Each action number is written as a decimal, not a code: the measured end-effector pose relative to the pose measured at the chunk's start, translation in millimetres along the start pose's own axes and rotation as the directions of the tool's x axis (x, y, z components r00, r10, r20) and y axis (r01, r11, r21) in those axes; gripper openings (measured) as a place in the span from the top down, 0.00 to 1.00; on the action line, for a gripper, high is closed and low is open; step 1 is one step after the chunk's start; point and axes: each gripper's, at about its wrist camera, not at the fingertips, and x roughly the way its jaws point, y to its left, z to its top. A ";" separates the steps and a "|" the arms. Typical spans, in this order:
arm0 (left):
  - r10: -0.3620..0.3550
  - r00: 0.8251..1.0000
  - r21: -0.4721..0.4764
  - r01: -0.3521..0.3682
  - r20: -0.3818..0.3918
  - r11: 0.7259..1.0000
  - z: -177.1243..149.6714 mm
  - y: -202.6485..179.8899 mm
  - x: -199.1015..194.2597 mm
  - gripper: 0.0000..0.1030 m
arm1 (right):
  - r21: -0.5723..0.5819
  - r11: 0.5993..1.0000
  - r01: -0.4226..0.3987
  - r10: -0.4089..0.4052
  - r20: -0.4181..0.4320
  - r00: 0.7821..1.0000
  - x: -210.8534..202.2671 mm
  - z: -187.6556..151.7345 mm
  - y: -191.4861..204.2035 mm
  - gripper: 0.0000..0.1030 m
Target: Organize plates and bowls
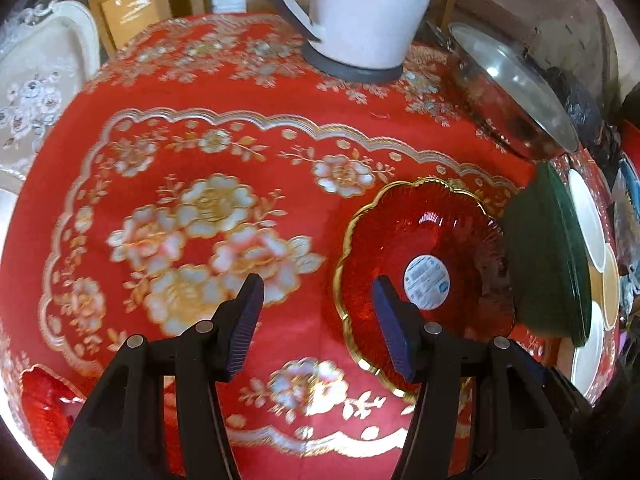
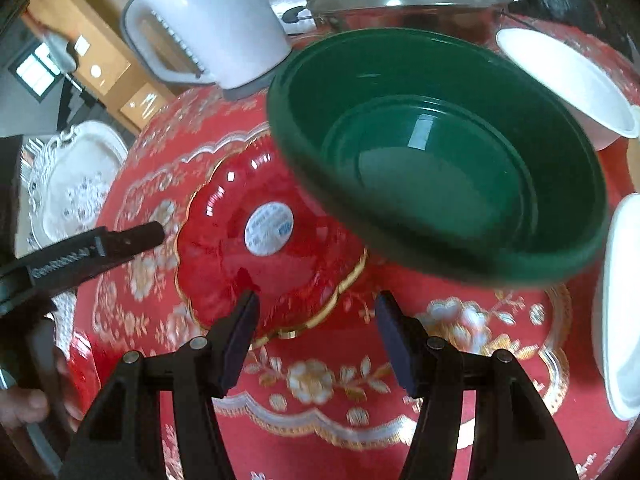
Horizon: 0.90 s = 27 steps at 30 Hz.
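A bench under a red cloth with gold and white flowers [image 1: 208,220] carries the dishes, and the far side is crowded: a white electric kettle [image 1: 360,12] on its grey base stands at the back, with a steel pot under a glass lid [image 1: 516,92] to its right. An ornate white tray [image 1: 40,92] lies beyond the bench's left edge. The red glass plate [image 1: 424,264], scalloped with a gold rim and a round white sticker at its centre, lies flat on the cloth, and the green bowl [image 2: 440,152] sits just right of it, its rim overlapping the plate's edge in the right wrist view. That view shows the green bowl's empty inside and two white bowls [image 2: 568,84] at the right edge, where the left wrist view gives only the bowl's dark outer wall and slivers of white and tan dishes behind it. The left wrist view alone shows another red dish [image 1: 44,400] at the lower left corner. The left hand-held gripper [image 1: 318,316] hangs half open with nothing between its pads, its right finger over the plate's left rim. The right hand-held gripper [image 2: 318,320] is likewise half open and empty, above the plate's near rim, the green bowl just beyond.
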 end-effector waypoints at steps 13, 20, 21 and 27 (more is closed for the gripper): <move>0.039 0.997 0.057 -0.035 -0.064 0.998 26.3 -26.6 45.6 0.45 | 0.006 1.000 0.016 -0.016 0.019 1.000 20.5 18.7 7.2 0.40; 0.077 0.995 0.080 -0.071 -0.067 0.994 24.0 -30.4 54.2 0.44 | -0.112 0.993 0.043 -0.037 0.058 0.998 22.9 19.5 15.2 0.40; 0.079 0.995 0.083 -0.074 -0.064 0.994 23.1 -30.8 54.0 0.45 | -0.145 0.988 0.061 -0.052 0.067 0.996 24.0 18.8 18.6 0.40; 0.074 0.996 0.099 -0.069 -0.054 0.993 16.0 -34.3 50.7 0.64 | -0.284 0.946 0.156 -0.128 0.116 0.985 26.7 12.1 30.5 0.45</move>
